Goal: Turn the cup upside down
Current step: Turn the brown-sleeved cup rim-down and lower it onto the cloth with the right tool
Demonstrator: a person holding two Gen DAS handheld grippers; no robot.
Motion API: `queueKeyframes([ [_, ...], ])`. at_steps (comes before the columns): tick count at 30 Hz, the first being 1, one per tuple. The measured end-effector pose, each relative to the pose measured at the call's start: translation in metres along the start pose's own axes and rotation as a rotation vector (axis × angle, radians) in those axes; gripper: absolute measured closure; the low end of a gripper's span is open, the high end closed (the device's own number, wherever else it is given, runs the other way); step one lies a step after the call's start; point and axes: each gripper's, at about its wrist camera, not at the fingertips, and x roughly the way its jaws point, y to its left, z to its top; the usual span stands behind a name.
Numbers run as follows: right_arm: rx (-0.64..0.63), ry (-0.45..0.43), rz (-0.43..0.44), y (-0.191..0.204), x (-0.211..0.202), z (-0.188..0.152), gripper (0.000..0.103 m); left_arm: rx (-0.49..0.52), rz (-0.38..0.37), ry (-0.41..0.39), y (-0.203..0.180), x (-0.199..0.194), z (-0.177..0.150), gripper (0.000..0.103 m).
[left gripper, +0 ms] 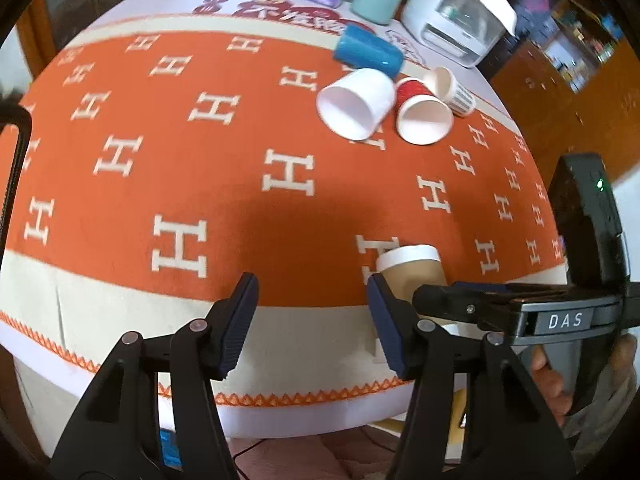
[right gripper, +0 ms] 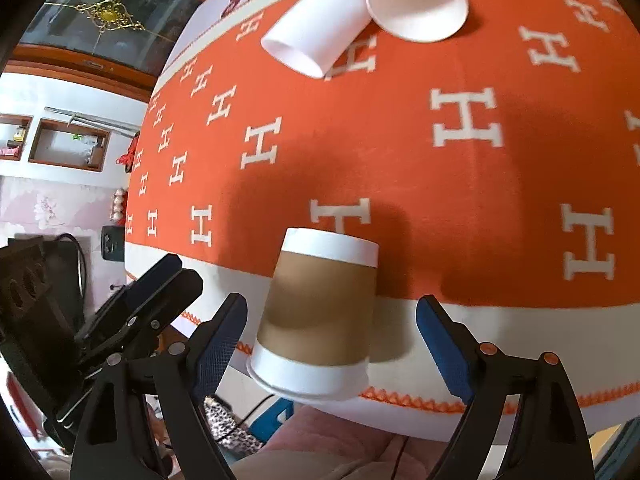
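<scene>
Between the spread fingers of the right gripper (right gripper: 332, 344), touching neither, a brown paper cup (right gripper: 320, 308) stands mouth-down near the orange cloth's (right gripper: 460, 200) front edge (left gripper (left gripper: 312, 324) also wide open, holding nothing).

Cup (right gripper: 320, 312) upside down at near table edge, on the cloth (right gripper: 460, 184), between the right gripper's (right gripper: 332, 344) spread fingers, touching neither. Left gripper (left gripper: 312, 328) to its left. Far right: four cups (left gripper: 360, 102) lying tipped, clustered; appliance (left gripper: 452, 12) behind them.
</scene>
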Motion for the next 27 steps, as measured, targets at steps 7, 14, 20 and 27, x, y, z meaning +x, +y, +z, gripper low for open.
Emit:
queueKeyframes([
  [7,0.024,0.082,0.067,-0.001,0.026,0.014,0.025,-0.045,0.016,0.007,0.018,0.007,-0.001,0.049],
  [14,0.025,0.126,0.120,0.000,0.041,0.018,0.039,-0.073,0.023,0.040,0.026,0.021,-0.003,0.049],
  [20,-0.045,0.022,0.120,0.013,0.019,0.008,0.039,-0.078,0.034,0.034,0.026,0.024,-0.003,0.049],
  [27,-0.237,-0.319,-0.050,0.038,-0.023,-0.015,0.039,-0.089,0.024,-0.029,0.021,0.018,0.001,0.049],
])
